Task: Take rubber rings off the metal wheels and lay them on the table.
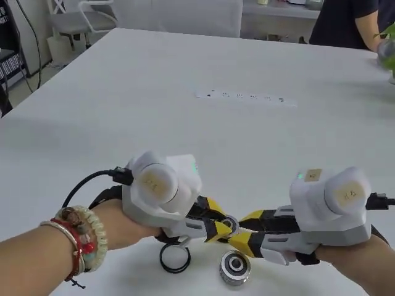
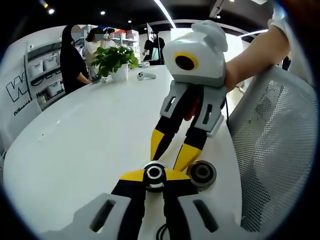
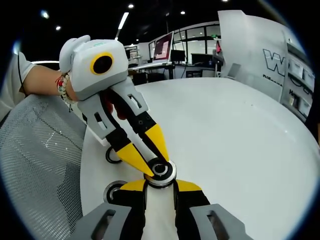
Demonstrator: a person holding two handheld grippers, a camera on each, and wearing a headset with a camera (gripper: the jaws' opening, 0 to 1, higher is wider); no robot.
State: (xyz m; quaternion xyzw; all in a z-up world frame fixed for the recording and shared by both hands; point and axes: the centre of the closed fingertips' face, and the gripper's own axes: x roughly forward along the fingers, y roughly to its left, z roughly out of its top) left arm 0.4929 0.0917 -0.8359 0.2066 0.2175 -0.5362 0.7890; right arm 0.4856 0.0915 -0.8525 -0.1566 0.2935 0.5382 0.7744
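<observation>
Metal wheel [image 1: 229, 225] | left gripper [image 2: 155, 175] jaws clamped on it | right gripper [image 3: 160, 181] jaws clamped too

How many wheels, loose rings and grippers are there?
Metal wheels: 2, the held wheel and the lying wheel on the table
Loose rubber ring: 1
Grippers: 2, left gripper and right gripper
Total: 5

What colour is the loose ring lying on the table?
Black. The rubber ring shows best in the head view, flat on the white table.
</observation>
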